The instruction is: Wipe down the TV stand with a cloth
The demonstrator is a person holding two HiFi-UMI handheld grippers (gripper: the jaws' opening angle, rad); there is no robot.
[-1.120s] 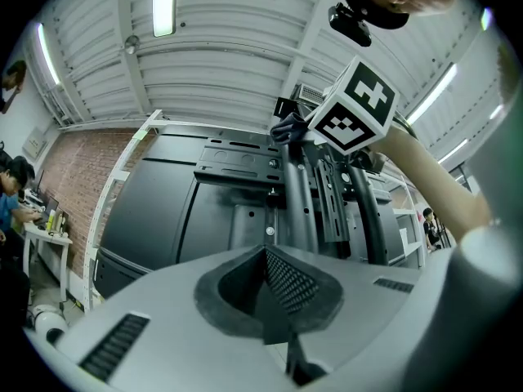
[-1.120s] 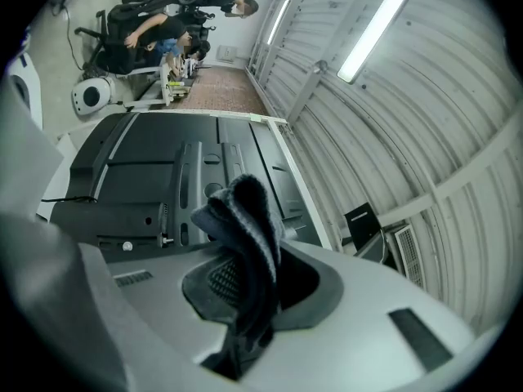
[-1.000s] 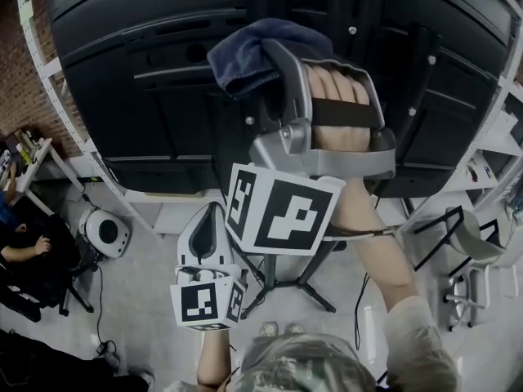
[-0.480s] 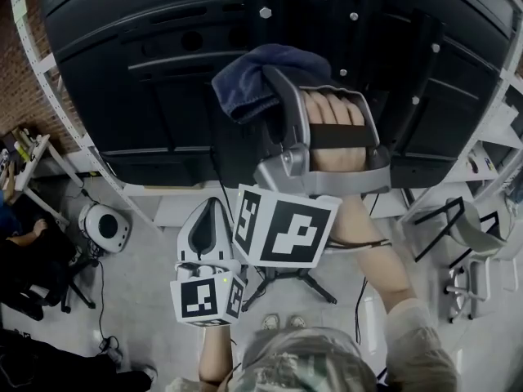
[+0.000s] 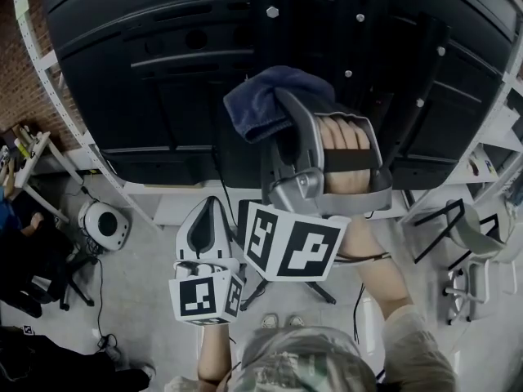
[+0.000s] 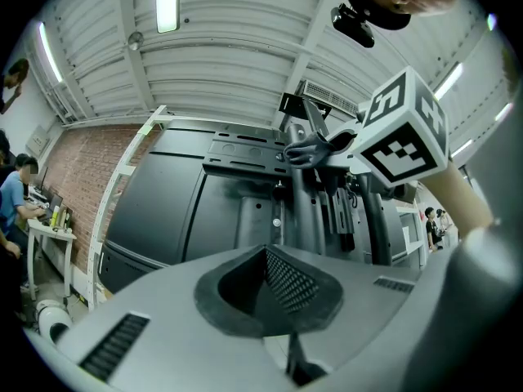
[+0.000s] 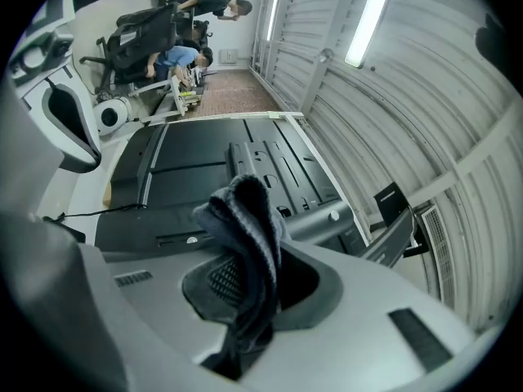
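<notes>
The TV stand is a black upright column [image 5: 270, 23] with bolts, mounted on the back of a large black screen panel [image 5: 131, 64]. A dark blue cloth [image 5: 261, 100] is bunched against that column, with my right gripper [image 5: 282, 113] shut on it. In the right gripper view the cloth [image 7: 245, 215] sticks up from between the jaws of the right gripper [image 7: 243, 288]. My left gripper [image 5: 207, 215] hangs lower and to the left, shut with nothing in it. The left gripper [image 6: 270, 288] points up at the column [image 6: 306, 211], where the cloth [image 6: 310, 149] shows.
White shelving rails [image 5: 49, 80] frame the panel on both sides. The stand's legs [image 5: 319, 288] spread on the grey floor. A round white device [image 5: 105, 225] sits on the floor at left, beside people at desks [image 5: 20, 243]. A chair [image 5: 470, 227] stands at right.
My right gripper and the cloth have slid down the column and a little to the right. The left gripper has hardly moved.
</notes>
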